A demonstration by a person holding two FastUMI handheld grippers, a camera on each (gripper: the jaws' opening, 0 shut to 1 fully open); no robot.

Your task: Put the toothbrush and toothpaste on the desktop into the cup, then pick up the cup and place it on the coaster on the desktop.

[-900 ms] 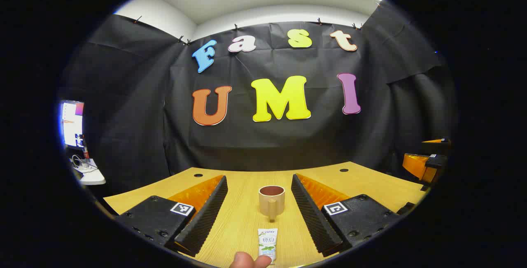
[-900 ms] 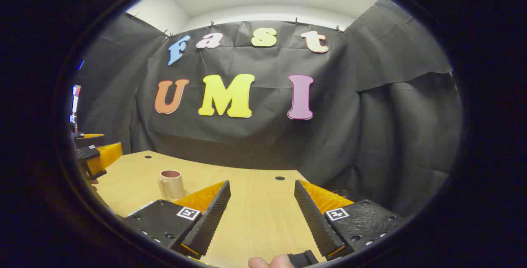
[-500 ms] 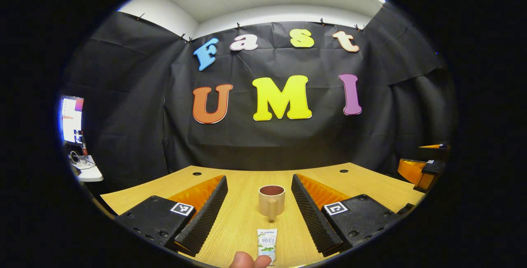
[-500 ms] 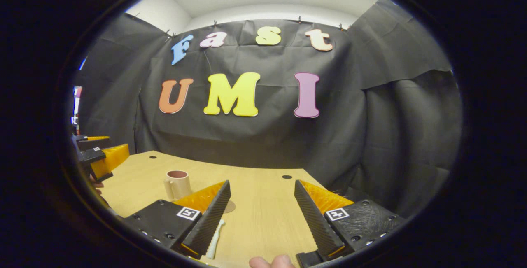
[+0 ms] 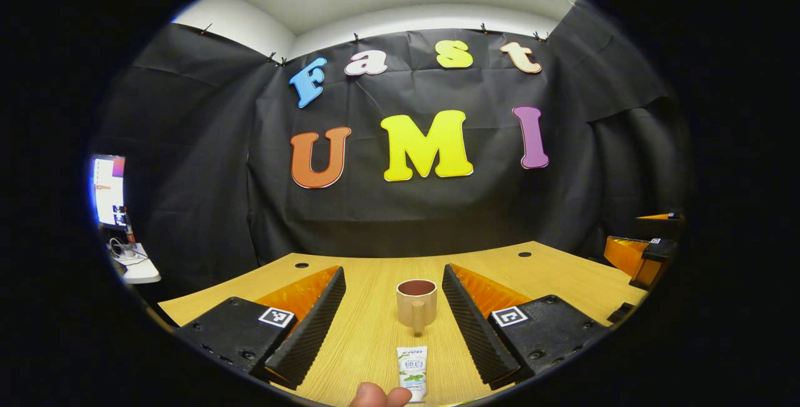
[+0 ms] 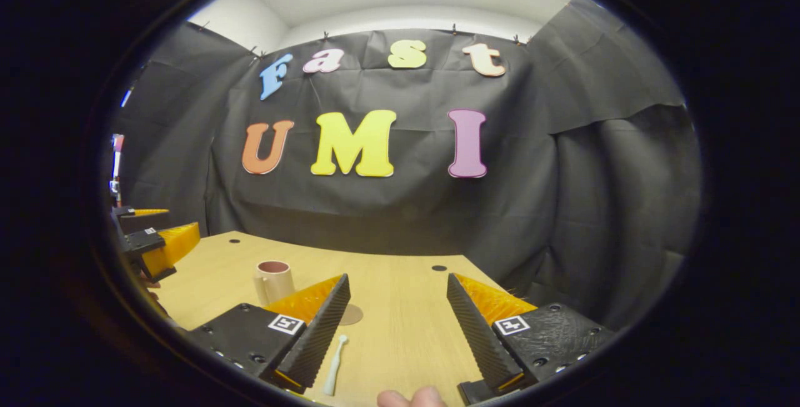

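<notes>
Toothpaste (image 5: pixel 412 374) — a small white tube lying flat on the desktop (image 5: pixel 375 338), at the near edge of the left gripper view, its length pointing toward the cup; apart from the cup, untouched by either finger.

Cup (image 5: pixel 416 302) — beige mug with a dark reddish inside, upright on the desktop just beyond the toothpaste, handle turned toward the camera; in the right gripper view the same cup (image 6: pixel 274 281) stands to the left, beyond that gripper's left finger.

Toothbrush (image 6: pixel 333 366) — pale, slim, lying flat on the desktop in the right gripper view, close beside the inner edge of the left finger; whether it touches the finger cannot be told.

Coaster (image 6: pixel 350 314) — a flat round disc, partly hidden behind the left finger, between cup and toothbrush; bare.

Left gripper (image 5: pixel 392 294) — jaws spread wide above the desktop, cup and toothpaste framed between the fingers, nothing gripped; a fingertip of the person (image 5: pixel 379 396) shows at the bottom edge.

Right gripper (image 6: pixel 398 302) — jaws spread wide, holding nothing; seen also at the far right of the left gripper view (image 5: pixel 637 256).

Surroundings — black cloth wall behind; a lit monitor (image 5: pixel 109 189) at far left.
</notes>
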